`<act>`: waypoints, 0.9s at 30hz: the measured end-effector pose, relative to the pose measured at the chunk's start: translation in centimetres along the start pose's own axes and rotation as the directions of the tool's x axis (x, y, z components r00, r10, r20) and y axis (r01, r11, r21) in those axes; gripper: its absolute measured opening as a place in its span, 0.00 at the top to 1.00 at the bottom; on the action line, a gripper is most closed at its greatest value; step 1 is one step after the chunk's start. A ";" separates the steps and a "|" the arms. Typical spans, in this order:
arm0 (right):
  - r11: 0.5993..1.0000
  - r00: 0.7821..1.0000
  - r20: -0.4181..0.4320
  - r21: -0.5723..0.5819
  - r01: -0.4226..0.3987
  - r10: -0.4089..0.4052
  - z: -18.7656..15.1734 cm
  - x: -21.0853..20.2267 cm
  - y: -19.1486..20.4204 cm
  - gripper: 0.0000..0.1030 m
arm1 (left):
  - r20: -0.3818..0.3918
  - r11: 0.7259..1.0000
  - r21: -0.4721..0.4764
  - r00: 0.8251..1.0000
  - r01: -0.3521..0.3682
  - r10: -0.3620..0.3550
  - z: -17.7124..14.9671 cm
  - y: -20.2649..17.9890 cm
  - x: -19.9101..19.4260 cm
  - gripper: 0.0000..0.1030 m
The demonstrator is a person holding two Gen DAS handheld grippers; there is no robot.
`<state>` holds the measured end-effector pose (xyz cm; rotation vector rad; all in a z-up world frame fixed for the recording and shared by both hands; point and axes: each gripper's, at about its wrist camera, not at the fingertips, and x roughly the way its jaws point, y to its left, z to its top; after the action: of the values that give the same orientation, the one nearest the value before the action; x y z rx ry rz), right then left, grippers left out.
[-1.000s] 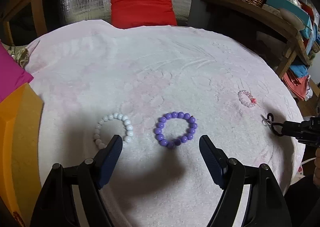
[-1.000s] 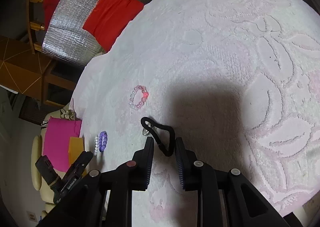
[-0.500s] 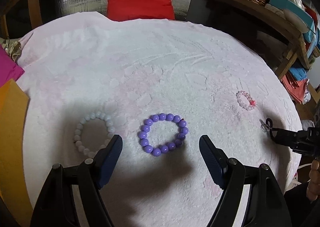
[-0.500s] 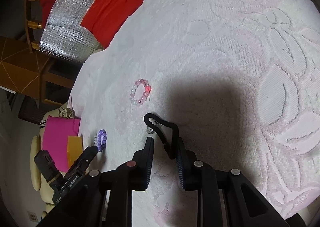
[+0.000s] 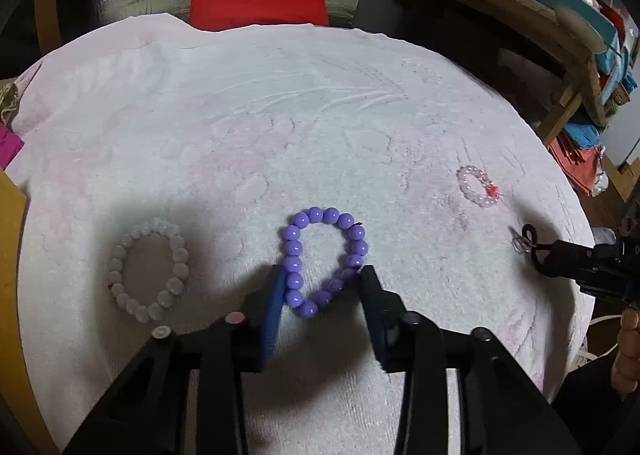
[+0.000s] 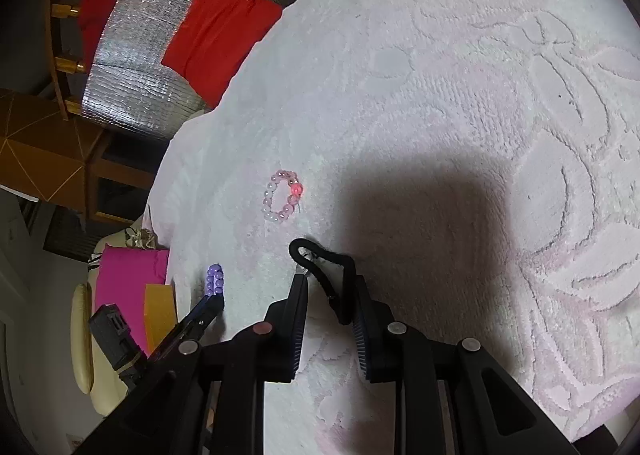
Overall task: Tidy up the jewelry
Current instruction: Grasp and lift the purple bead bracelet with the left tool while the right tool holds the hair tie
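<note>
A: Leftmost on the pale pink towel [image 5: 320,103], a white bead bracelet [image 5: 149,269], untouched. Next, left gripper [image 5: 322,279] narrowed against the purple bead bracelet [image 5: 325,257]. Risk?

B: Round beads, may squirt out. Further right, right gripper [image 6: 329,287] pinching a black cord loop [image 6: 340,279]; could snag the small pink bead ring [image 6: 282,197].

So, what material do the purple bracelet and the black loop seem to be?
Purple bracelet: probably plastic or glass, since its round beads are opaque and glossy with small highlights. Black loop: it looks like matte fabric-covered elastic, bent limply and without shine.
</note>
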<state>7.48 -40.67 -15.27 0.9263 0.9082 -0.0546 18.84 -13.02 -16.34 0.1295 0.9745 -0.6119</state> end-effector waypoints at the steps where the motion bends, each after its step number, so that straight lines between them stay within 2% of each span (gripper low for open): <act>1: 1.000 1.000 0.000 -0.006 -0.001 0.001 0.0 0.0 0.1 0.76 | 0.002 1.000 0.008 1.000 -0.002 0.002 0.0 -0.2 0.0 0.71; 6: 0.999 1.000 0.006 -0.034 0.012 -0.011 -0.3 0.2 0.8 0.76 | 0.005 0.999 0.033 1.000 0.005 -0.005 -0.3 -0.9 -0.3 0.73; 11: 0.998 1.000 0.010 -0.065 0.013 -0.013 -0.5 0.2 1.2 0.84 | 0.010 0.999 0.049 1.000 -0.014 0.014 -0.5 -1.4 -0.6 0.73; 18: 0.999 1.000 0.005 -0.034 0.004 -0.004 -0.2 0.2 0.7 0.84 | 0.018 0.998 0.058 1.000 -0.017 0.016 -0.5 -1.5 -0.2 0.71; 24: 0.999 1.000 0.019 -0.027 0.021 -0.020 -0.1 0.2 0.4 0.83 | 0.038 0.996 0.085 0.999 -0.021 0.018 -0.9 -1.8 -0.6 0.81; 25: 0.999 1.000 0.015 -0.042 0.024 -0.024 -0.1 0.4 0.6 0.83 | 0.038 0.996 0.085 0.999 -0.021 0.017 -0.9 -1.9 -0.5 0.91; 27: 0.997 0.999 0.018 -0.066 0.038 -0.036 -0.2 0.6 1.0 0.87 | 0.039 0.996 0.084 0.999 -0.017 0.014 -1.0 -1.8 -0.7 0.91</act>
<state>8.10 -39.70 -15.08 0.8463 0.9061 -0.0637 16.86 -13.89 -16.02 0.1990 0.9101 -0.6390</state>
